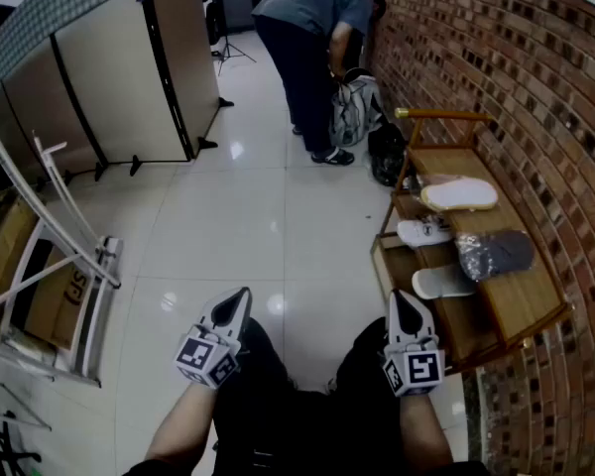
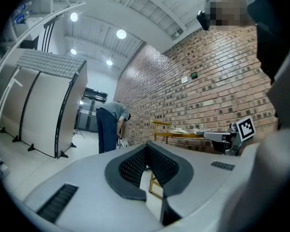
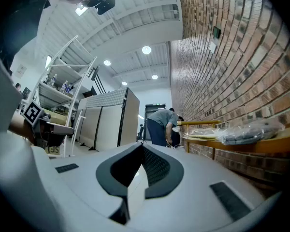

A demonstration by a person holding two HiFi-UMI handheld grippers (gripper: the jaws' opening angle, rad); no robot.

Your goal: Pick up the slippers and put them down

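With left gripper (image 1: 240,297) and right gripper (image 1: 401,301) both closed on nothing, spread the right jaws wide, reach to the nearest white slipper (image 1: 442,282) on the wooden rack (image 1: 524,307), and pinch its strap squarely before lifting.

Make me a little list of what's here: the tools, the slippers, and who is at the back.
left tool: shut, empty
right tool: shut, empty
rack: wooden, beside the brick wall
top shelf: cream slipper, grey slipper in clear bag
lower shelf: far white slipper, near white slipper
back: person bending over a backpack
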